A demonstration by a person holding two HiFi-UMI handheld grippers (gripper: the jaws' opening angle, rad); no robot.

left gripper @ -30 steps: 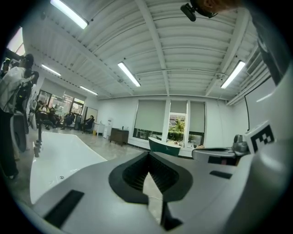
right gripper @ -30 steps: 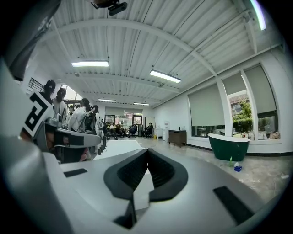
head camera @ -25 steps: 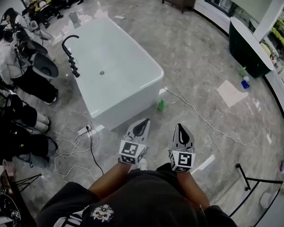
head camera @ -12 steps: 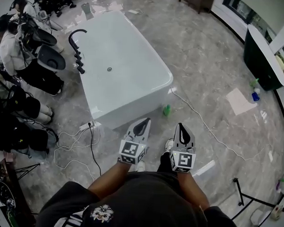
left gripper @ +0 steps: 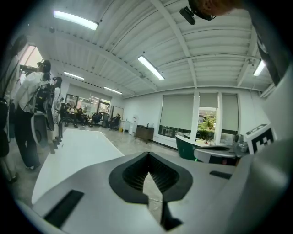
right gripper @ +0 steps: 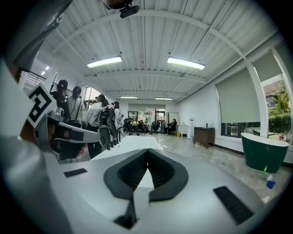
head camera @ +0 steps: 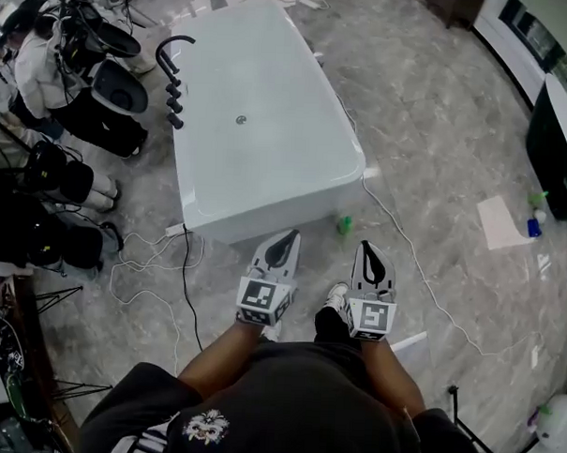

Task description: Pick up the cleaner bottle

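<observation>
A small green cleaner bottle (head camera: pixel 345 224) stands on the grey marble floor beside the near corner of the white bathtub (head camera: pixel 294 188). Both grippers are held side by side in front of the person's chest and point forward. The left gripper (head camera: pixel 287 238) is shut and holds nothing; its tip is just short of the tub's near wall. The right gripper (head camera: pixel 368 245) is also shut and empty, a little nearer than the bottle and to its right. In the left gripper view the jaws (left gripper: pixel 147 155) meet at the tip. The right gripper (right gripper: pixel 147 151) looks the same, and the bottle is hidden in both gripper views.
A black tap (head camera: pixel 170 80) stands at the tub's left side. Cables (head camera: pixel 183 263) and a white cord (head camera: pixel 409 254) lie on the floor. People and chairs (head camera: pixel 42 163) crowd the left. A dark green tub (head camera: pixel 554 153) with a green bottle (head camera: pixel 538 198) and a blue bottle (head camera: pixel 533 226) stands at right.
The person has walked forward: the tub and the green bottle have come closer to the grippers. Both grippers stay shut and keep their place before the chest.
</observation>
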